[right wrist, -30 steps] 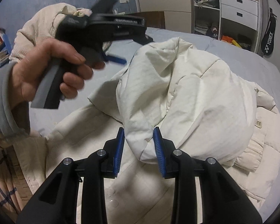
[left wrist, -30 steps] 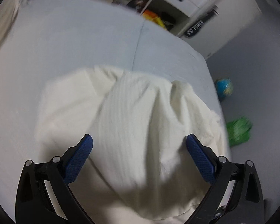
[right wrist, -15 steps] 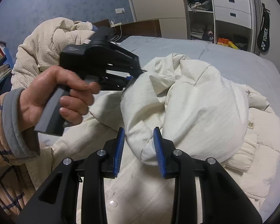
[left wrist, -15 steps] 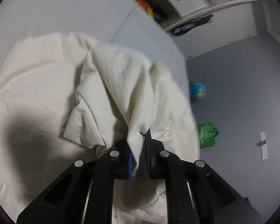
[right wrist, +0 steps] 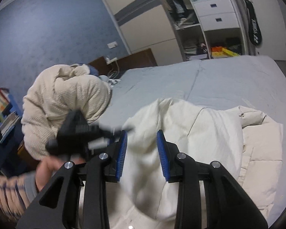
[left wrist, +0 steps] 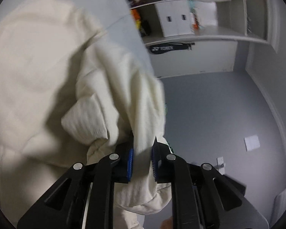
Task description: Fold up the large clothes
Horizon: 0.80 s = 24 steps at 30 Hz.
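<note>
A large cream padded jacket (right wrist: 209,133) lies bunched on the grey-blue bed (right wrist: 228,80). My right gripper (right wrist: 142,135) is shut on a raised fold of it, the cloth filling the gap between the blue pads. Just to its left, a person's hand (right wrist: 45,169) carries my left gripper (right wrist: 80,135). In the left wrist view the left gripper (left wrist: 143,148) has a ridge of the jacket (left wrist: 38,76) pinched between its pads while its jaws are opening slightly. The cloth hangs down below both grips.
A cream knitted blanket heap (right wrist: 66,99) sits at the bed's head end, left. An open wardrobe with shelves and drawers (right wrist: 209,28) stands behind the bed, with a racket bag (right wrist: 254,28) beside it. Books (right wrist: 2,110) fill the far left. Grey floor (left wrist: 209,124) lies past the bed edge.
The left gripper went from wide open over the jacket to closed on a fold, then rolled and swung toward the bed's edge. The right gripper rose with its fold still held.
</note>
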{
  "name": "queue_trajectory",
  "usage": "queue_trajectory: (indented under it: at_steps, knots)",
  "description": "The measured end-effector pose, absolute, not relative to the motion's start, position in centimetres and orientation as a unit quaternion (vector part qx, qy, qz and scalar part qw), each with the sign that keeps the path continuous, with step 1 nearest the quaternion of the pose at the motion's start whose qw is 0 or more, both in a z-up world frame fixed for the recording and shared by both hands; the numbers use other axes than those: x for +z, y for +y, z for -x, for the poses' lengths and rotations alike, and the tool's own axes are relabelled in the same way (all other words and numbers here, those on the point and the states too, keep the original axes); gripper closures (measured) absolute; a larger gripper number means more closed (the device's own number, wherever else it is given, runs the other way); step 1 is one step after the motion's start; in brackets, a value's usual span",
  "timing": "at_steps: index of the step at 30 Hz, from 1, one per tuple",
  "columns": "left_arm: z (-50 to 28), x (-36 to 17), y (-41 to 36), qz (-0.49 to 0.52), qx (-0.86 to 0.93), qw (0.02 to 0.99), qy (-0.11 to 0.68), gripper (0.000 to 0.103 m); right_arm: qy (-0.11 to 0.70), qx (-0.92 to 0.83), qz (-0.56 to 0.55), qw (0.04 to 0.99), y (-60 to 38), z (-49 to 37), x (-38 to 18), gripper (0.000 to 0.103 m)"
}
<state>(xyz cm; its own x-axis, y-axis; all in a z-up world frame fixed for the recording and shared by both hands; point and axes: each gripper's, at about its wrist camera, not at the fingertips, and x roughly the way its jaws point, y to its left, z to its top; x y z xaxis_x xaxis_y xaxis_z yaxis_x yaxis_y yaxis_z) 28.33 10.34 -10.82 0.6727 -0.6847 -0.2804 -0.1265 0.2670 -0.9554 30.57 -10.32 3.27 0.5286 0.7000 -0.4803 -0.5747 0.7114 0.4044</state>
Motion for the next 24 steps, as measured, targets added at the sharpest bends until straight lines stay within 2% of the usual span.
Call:
queue_trajectory:
  at_steps: [3,5,10,14,15,16,18,21,24]
  knots:
    - [-27.0,-13.1,12.3,0.568,-0.165,0.721,0.361,0.076,0.342,0.359,-0.108,0.862,-9.0,-32.4,2.7,0.074]
    - [-26.3,-12.4,13.3,0.546,-0.163,0.742,0.355,0.068,0.362,0.353,-0.112,0.855,-7.8,-33.6,2.0,0.074]
    - [-26.3,-8.8,14.9,0.476,-0.151,0.794,0.347,0.028,0.399,0.355,-0.117,0.838,-5.3,-35.9,-0.2,0.074]
    - [-27.2,-6.5,16.7,0.446,-0.124,0.816,0.346,0.024,0.411,0.366,-0.125,0.825,-4.3,-35.9,-0.8,0.074]
    - [-27.4,-6.6,17.0,0.442,-0.116,0.816,0.354,0.023,0.409,0.371,-0.126,0.824,-4.3,-35.5,-0.7,0.071]
    - [-28.1,-6.9,17.3,0.443,-0.111,0.81,0.368,0.023,0.409,0.379,-0.122,0.821,-4.1,-35.1,-0.6,0.061]
    - [-28.6,-7.9,17.7,0.456,-0.119,0.795,0.382,0.023,0.413,0.391,-0.107,0.816,-3.6,-34.4,-0.7,0.051]
    - [-30.0,-9.6,16.9,0.469,-0.136,0.77,0.412,0.023,0.418,0.391,-0.065,0.817,-2.8,-33.5,-1.1,0.045]
    - [-31.7,-11.5,15.5,0.484,-0.158,0.745,0.432,0.023,0.434,0.388,-0.019,0.813,-1.6,-33.0,-2.4,0.047]
